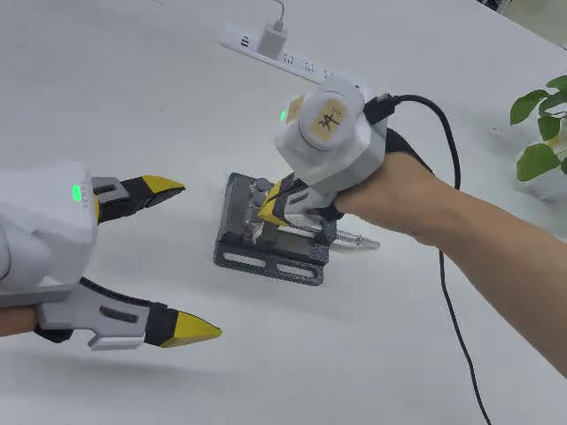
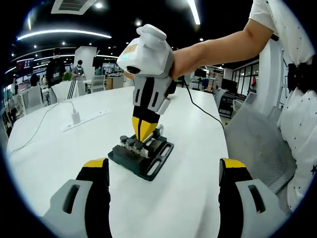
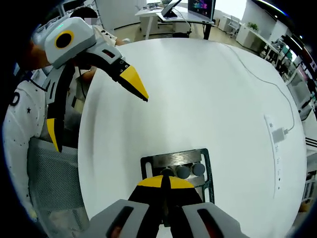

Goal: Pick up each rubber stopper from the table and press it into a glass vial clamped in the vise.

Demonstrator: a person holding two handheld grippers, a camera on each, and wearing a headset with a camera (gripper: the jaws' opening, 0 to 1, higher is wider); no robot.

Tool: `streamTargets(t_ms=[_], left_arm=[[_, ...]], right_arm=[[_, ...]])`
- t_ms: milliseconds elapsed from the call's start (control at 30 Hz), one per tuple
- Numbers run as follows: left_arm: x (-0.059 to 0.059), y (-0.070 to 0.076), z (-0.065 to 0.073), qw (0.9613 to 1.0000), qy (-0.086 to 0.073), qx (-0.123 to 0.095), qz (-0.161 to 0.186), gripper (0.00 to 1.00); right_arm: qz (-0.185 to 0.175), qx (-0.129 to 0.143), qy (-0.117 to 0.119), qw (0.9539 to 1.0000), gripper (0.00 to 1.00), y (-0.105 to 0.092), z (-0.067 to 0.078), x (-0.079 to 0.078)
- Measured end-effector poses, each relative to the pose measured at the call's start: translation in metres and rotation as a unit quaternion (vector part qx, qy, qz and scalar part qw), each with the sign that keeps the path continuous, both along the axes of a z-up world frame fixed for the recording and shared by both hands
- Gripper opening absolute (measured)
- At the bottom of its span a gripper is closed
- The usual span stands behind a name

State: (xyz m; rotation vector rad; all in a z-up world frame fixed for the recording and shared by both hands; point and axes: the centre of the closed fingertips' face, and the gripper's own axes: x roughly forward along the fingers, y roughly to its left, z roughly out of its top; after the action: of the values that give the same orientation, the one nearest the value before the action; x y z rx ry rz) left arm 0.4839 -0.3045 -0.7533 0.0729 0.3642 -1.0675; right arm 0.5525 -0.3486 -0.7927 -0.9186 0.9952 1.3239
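Overhead, closed right tongs (image 1: 268, 211) tip-down over vise (image 1: 266, 258); left tongs (image 1: 197, 258) agape.

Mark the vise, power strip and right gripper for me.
vise (image 1: 266, 262), head view, front flange of its dark base.
power strip (image 1: 306, 64), head view, its white top face.
right gripper (image 2: 140, 134), left gripper view, between its closed yellow tips.

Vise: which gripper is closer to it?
Right. The right gripper is over the vise, tips down at its top; the left gripper hovers open off to one side, apart from it.
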Motion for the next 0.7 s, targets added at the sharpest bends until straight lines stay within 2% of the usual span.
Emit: streamTargets(t_ms=[167,233,367,533,700], left_arm=[[0.002,0.002,0.001,1.0000,-0.002,0.007,-0.001,0.91],[0.003,0.002,0.002,0.9999,-0.004,0.009,-0.003,0.91],[0.005,0.004,0.001,0.9998,-0.005,0.016,-0.005,0.92],[0.008,0.005,0.001,0.9996,-0.007,0.025,-0.008,0.93],[0.011,0.006,-0.001,0.9993,-0.007,0.036,-0.012,0.95]], right_arm=[[-0.027,0.032,0.003,0.9991,0.00,-0.005,0.011,-0.001],[-0.034,0.040,-0.004,0.9986,0.02,-0.009,0.011,0.005],[-0.045,0.057,-0.009,0.9973,0.08,-0.017,0.019,0.003],[-0.075,0.089,-0.013,0.9932,0.18,-0.027,0.028,-0.002],[-0.109,0.124,-0.009,0.9862,0.26,-0.039,0.032,-0.002]])
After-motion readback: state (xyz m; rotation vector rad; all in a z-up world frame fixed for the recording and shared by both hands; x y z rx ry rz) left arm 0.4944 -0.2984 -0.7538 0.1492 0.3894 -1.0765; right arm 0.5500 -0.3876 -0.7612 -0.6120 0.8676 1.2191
